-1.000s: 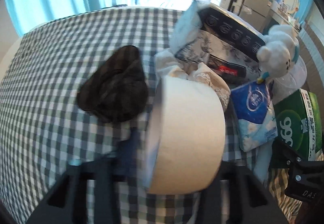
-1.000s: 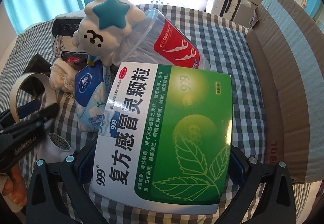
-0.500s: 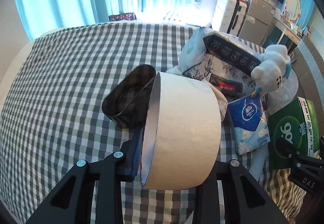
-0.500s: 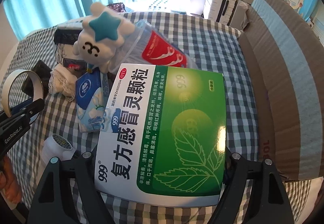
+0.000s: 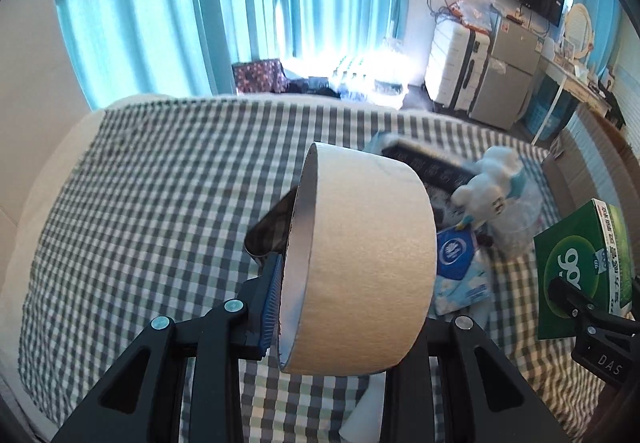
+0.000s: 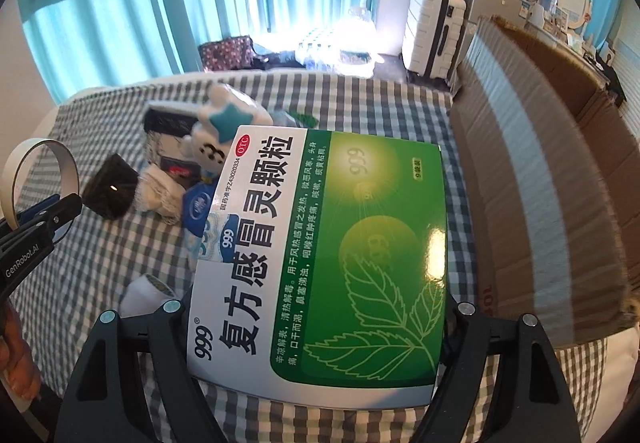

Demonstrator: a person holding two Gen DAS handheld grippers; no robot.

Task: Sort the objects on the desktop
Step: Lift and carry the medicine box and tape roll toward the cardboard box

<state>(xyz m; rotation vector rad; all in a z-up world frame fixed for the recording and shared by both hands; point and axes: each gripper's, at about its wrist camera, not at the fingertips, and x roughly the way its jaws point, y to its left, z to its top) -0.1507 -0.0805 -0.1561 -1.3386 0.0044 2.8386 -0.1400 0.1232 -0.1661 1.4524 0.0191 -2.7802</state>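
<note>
Medicine box point(image 6: 320, 263), green and white, was clamped flat between the jaws of the right gripper point(image 6: 316, 327) and hung clear of the checked cloth point(image 6: 380, 111), just left of the open cardboard carton point(image 6: 532, 179). Its glossy faces looked slippery; a tilt on the way to the carton might have let it slide out. The left gripper point(image 5: 344, 307) had closed on one tape roll point(image 5: 360, 263), farther left of the carton, pinching only its wall, so the roll might have swung or twisted loose. Counted left of the carton: one plush toy point(image 6: 224, 127), one tissue pack point(image 5: 460, 267), one dark pouch point(image 6: 110, 191), one white bottle point(image 6: 144, 293).
</note>
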